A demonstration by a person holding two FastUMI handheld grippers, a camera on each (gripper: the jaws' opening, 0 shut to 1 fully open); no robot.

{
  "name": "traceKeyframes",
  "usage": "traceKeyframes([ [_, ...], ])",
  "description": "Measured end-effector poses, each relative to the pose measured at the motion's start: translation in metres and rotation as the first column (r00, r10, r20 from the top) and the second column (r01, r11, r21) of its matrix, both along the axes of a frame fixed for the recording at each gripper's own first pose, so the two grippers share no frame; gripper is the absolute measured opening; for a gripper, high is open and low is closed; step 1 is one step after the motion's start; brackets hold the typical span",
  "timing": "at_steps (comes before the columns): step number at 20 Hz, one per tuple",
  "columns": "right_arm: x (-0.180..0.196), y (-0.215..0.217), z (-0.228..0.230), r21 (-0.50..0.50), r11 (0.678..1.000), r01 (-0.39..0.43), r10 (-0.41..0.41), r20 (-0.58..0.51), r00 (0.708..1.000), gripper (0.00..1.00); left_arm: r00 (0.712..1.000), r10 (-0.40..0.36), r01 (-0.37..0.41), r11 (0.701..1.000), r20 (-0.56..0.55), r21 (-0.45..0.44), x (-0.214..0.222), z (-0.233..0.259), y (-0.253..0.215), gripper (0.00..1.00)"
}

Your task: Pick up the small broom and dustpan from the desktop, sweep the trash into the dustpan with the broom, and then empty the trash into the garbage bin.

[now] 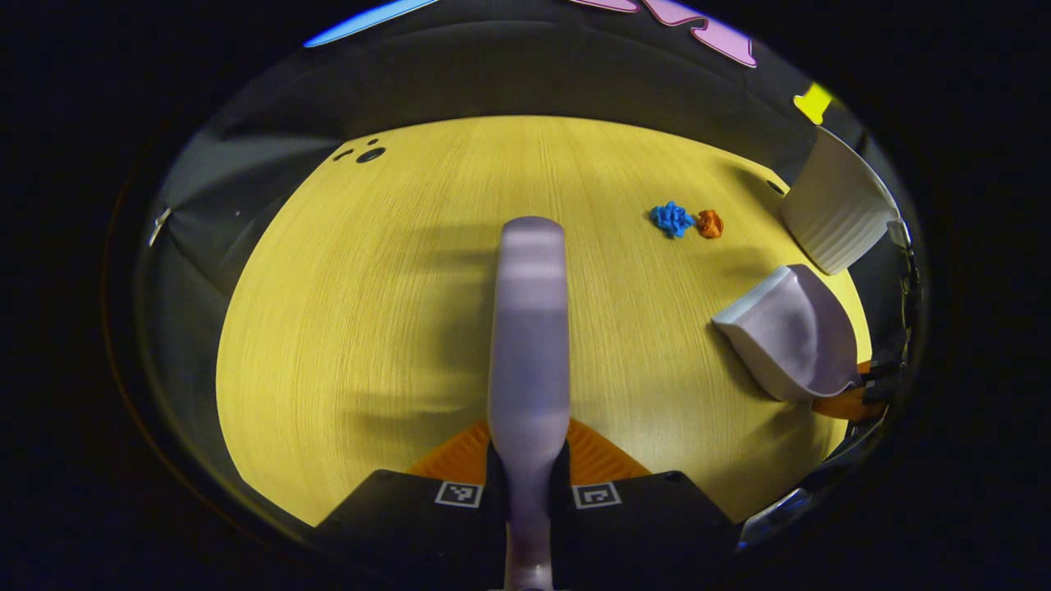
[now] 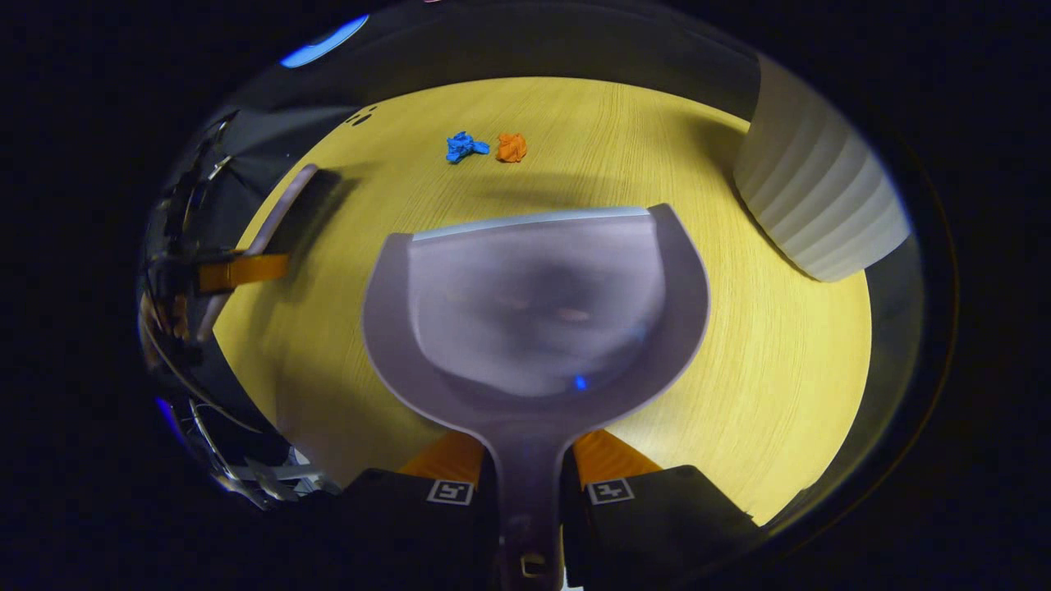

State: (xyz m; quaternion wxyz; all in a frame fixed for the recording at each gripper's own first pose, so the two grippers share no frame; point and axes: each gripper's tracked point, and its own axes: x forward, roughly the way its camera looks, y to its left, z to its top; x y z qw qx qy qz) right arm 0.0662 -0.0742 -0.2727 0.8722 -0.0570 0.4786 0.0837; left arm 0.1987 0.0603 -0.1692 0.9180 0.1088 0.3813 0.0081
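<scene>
Two scraps of trash, a blue crumpled scrap (image 1: 672, 219) and an orange crumpled scrap (image 1: 709, 223), sit just beside each other on the yellow wood-grain worktop (image 1: 369, 328), far side, with open worktop between them and both tools. From the left gripper (image 1: 530, 484) they lie ahead and off to the right; from the right gripper (image 2: 530, 484) they lie ahead and slightly left. The broom (image 1: 530, 328) runs straight out along the left jaws, long axis pointing forward, the jaws closed on its handle. The dustpan (image 2: 534, 312) has its handle clamped in the right jaws, open lip facing forward toward the scraps. My read: the dustpan side looks the nearer of the two. The white ribbed garbage bin (image 2: 813, 197) stands at the right edge, beside the dustpan. No brand or readable writing; just square black-and-white markers on the grippers.
</scene>
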Motion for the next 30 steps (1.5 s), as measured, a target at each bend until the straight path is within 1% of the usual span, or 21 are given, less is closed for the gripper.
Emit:
traceKeyframes([
  [4, -0.003, -0.012, 0.005, -0.032, 0.998, -0.046, 0.046, 0.002, 0.999, 0.35, 0.996, -0.082, 0.083, 0.994, -0.021, 0.075, 0.051, 0.02, -0.006, 0.25],
  [5, -0.005, -0.013, 0.006, -0.039, 0.998, -0.058, 0.058, 0.0, 0.998, 0.4, 0.994, -0.109, 0.111, 0.989, -0.029, 0.098, 0.065, 0.025, -0.009, 0.25],
  [6, -0.007, -0.012, 0.005, -0.036, 0.997, -0.068, 0.068, -0.005, 0.998, 0.35, 0.989, -0.14, 0.144, 0.982, -0.038, 0.119, 0.078, 0.03, -0.013, 0.25],
  [9, -0.006, -0.008, 0.006, -0.035, 0.996, -0.086, 0.086, 0.0, 0.996, 0.35, 0.964, -0.25, 0.261, 0.952, -0.086, 0.16, 0.12, 0.032, -0.037, 0.25],
  [11, -0.006, -0.007, 0.004, -0.043, 0.994, -0.105, 0.105, 0.0, 0.994, 0.35, 0.941, -0.314, 0.335, 0.921, -0.126, 0.201, 0.141, 0.036, -0.05, 0.26],
  [12, -0.006, -0.009, 0.003, -0.047, 0.992, -0.113, 0.113, -0.008, 0.994, 0.35, 0.925, -0.346, 0.375, 0.897, -0.157, 0.234, 0.148, 0.036, -0.055, 0.26],
  [13, -0.007, -0.009, 0.002, -0.044, 0.992, -0.12, 0.119, -0.015, 0.993, 0.35, 0.904, -0.382, 0.423, 0.866, -0.191, 0.268, 0.155, 0.036, -0.062, 0.24],
  [14, -0.005, -0.009, 0.001, -0.038, 0.992, -0.12, 0.119, -0.019, 0.993, 0.35, 0.875, -0.422, 0.479, 0.828, -0.236, 0.292, 0.158, 0.038, -0.07, 0.26],
  [16, -0.004, -0.01, 0.002, -0.027, 0.993, -0.119, 0.119, -0.02, 0.993, 0.35, 0.813, -0.497, 0.578, 0.754, -0.304, 0.314, 0.165, 0.038, -0.092, 0.24],
  [18, -0.001, -0.013, 0.0, -0.031, 0.992, -0.121, 0.121, -0.013, 0.993, 0.35, 0.746, -0.562, 0.663, 0.675, -0.357, 0.324, 0.17, 0.034, -0.114, 0.26],
  [19, 0.001, -0.013, 0.0, -0.03, 0.992, -0.122, 0.121, -0.012, 0.993, 0.35, 0.707, -0.591, 0.706, 0.63, -0.389, 0.324, 0.171, 0.032, -0.124, 0.26],
  [20, 0.0, -0.013, 0.002, -0.03, 0.992, -0.123, 0.123, -0.01, 0.992, 0.39, 0.665, -0.613, 0.745, 0.584, -0.427, 0.321, 0.167, 0.033, -0.131, 0.27],
  [21, 0.001, -0.013, 0.001, -0.03, 0.991, -0.127, 0.126, -0.007, 0.992, 0.35, 0.626, -0.626, 0.778, 0.542, -0.466, 0.317, 0.163, 0.03, -0.139, 0.26],
  [22, 0.0, -0.014, 0.0, -0.032, 0.991, -0.129, 0.129, -0.006, 0.992, 0.35, 0.591, -0.634, 0.805, 0.51, -0.499, 0.305, 0.159, 0.029, -0.145, 0.27],
  [23, 0.0, -0.015, -0.001, -0.034, 0.991, -0.131, 0.131, -0.004, 0.991, 0.35, 0.561, -0.638, 0.824, 0.49, -0.527, 0.283, 0.154, 0.027, -0.151, 0.26],
  [24, -0.002, -0.016, 0.001, -0.034, 0.991, -0.132, 0.132, -0.002, 0.991, 0.35, 0.536, -0.642, 0.838, 0.484, -0.549, 0.252, 0.146, 0.029, -0.158, 0.26],
  [25, -0.003, -0.016, 0.004, -0.033, 0.991, -0.13, 0.13, 0.0, 0.991, 0.35, 0.519, -0.643, 0.844, 0.491, -0.563, 0.216, 0.136, 0.03, -0.164, 0.27],
  [26, -0.004, -0.014, 0.002, -0.031, 0.991, -0.127, 0.128, 0.003, 0.992, 0.35, 0.511, -0.639, 0.841, 0.51, -0.575, 0.18, 0.123, 0.03, -0.164, 0.27],
  [28, -0.004, -0.012, 0.001, -0.027, 0.992, -0.123, 0.124, 0.01, 0.992, 0.35, 0.503, -0.639, 0.815, 0.575, -0.581, 0.072, 0.091, 0.012, -0.176, 0.26],
  [29, -0.005, -0.012, -0.001, -0.024, 0.992, -0.123, 0.123, 0.01, 0.992, 0.35, 0.489, -0.644, 0.798, 0.603, -0.588, 0.003, 0.072, 0.005, -0.183, 0.27],
  [30, -0.005, -0.013, -0.001, -0.025, 0.992, -0.121, 0.122, 0.01, 0.993, 0.39, 0.47, -0.649, 0.783, 0.62, -0.599, -0.058, 0.054, 0.002, -0.188, 0.27],
])
